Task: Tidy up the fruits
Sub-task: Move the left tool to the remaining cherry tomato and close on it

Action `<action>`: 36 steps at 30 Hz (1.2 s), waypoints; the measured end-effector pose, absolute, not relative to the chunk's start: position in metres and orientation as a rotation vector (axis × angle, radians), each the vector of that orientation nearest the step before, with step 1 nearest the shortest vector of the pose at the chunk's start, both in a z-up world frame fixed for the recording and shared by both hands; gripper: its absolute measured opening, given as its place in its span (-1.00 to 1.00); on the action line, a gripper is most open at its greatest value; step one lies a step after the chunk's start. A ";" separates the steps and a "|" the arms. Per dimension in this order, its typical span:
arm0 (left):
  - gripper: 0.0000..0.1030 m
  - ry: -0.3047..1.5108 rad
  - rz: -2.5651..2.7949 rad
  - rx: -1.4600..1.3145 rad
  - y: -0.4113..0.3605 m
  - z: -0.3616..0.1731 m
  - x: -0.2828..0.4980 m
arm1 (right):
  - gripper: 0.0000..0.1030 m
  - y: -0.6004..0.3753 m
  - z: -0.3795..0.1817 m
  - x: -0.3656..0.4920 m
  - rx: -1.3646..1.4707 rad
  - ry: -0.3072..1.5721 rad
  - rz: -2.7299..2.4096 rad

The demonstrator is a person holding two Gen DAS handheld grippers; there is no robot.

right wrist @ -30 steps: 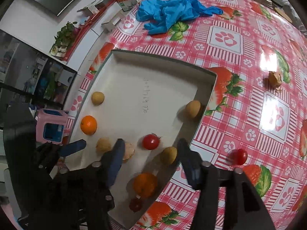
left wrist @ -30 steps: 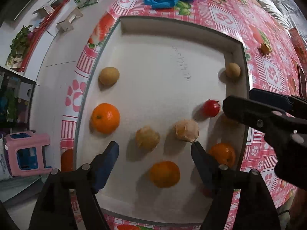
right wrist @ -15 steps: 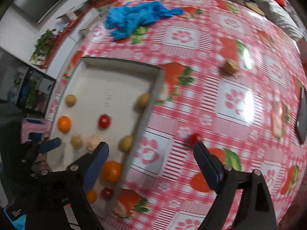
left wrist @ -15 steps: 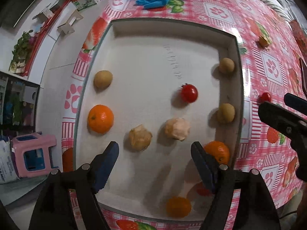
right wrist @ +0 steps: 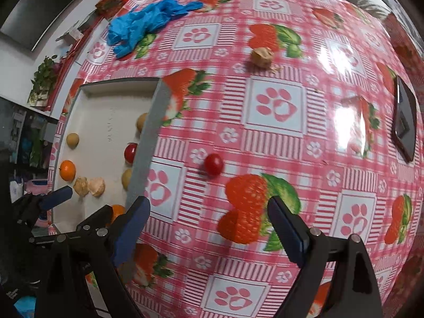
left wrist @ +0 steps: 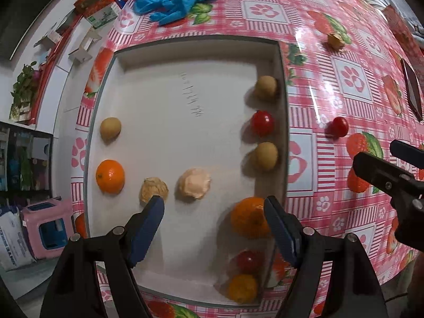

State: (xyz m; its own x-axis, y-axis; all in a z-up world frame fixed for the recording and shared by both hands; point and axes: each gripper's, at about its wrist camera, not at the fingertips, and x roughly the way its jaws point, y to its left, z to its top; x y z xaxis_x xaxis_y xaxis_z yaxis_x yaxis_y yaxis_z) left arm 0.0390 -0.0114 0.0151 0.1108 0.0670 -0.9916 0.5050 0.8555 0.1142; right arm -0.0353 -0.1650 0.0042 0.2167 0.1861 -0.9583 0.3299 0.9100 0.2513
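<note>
Left wrist view looks straight down into a shallow white tray point(left wrist: 282, 61) lying on a table under a pink checked cloth point(left wrist: 352, 84) printed with paw marks and strawberries. The left gripper point(left wrist: 213, 225) hangs over the near end of the tray with its jaws spread and nothing between them. Along the tray's right wall, from far to near, lie a tan fruit point(left wrist: 265, 87), a red tomato point(left wrist: 262, 123), another tan fruit point(left wrist: 265, 156), a large orange point(left wrist: 247, 221), a second red tomato point(left wrist: 247, 261) and a small orange point(left wrist: 242, 287). On the left side sit 1 more tan fruit point(left wrist: 110, 128) and an orange point(left wrist: 110, 176). Near the middle lie 2 pale crinkled fruits point(left wrist: 194, 186), close together but apart.

Outside the tray, a loose red tomato point(right wrist: 213, 163) rests on the cloth, well apart from the tray wall. A husked brown fruit point(right wrist: 262, 57) lies farther off on the cloth. Blue gloves point(right wrist: 148, 23) are bunched at the far side, and a dark phone point(right wrist: 404, 124) lies at the right edge.

The right gripper point(right wrist: 208, 228) hovers over the cloth nearer than the loose tomato; its jaws have just been opening and now stand wide, with nothing between them.
</note>
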 end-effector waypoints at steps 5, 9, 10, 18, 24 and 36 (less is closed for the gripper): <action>0.53 1.431 -0.358 0.500 -0.020 0.018 0.031 | 0.79 -0.175 0.001 -0.043 0.476 1.368 -0.122; 0.53 1.424 -0.372 0.510 -0.028 0.022 0.026 | 0.79 -0.183 -0.002 -0.049 0.490 1.378 -0.137; 0.53 1.423 -0.375 0.513 -0.030 0.023 0.025 | 0.79 -0.184 -0.002 -0.050 0.491 1.379 -0.139; 0.53 1.416 -0.398 0.525 -0.044 0.026 0.017 | 0.79 -0.193 -0.008 -0.058 0.480 1.409 -0.168; 0.53 1.417 -0.410 0.534 -0.045 0.025 0.017 | 0.79 -0.200 -0.015 -0.062 0.486 1.432 -0.177; 0.53 1.390 -0.450 0.530 -0.059 0.031 0.016 | 0.79 -0.221 -0.023 -0.077 0.501 1.455 -0.247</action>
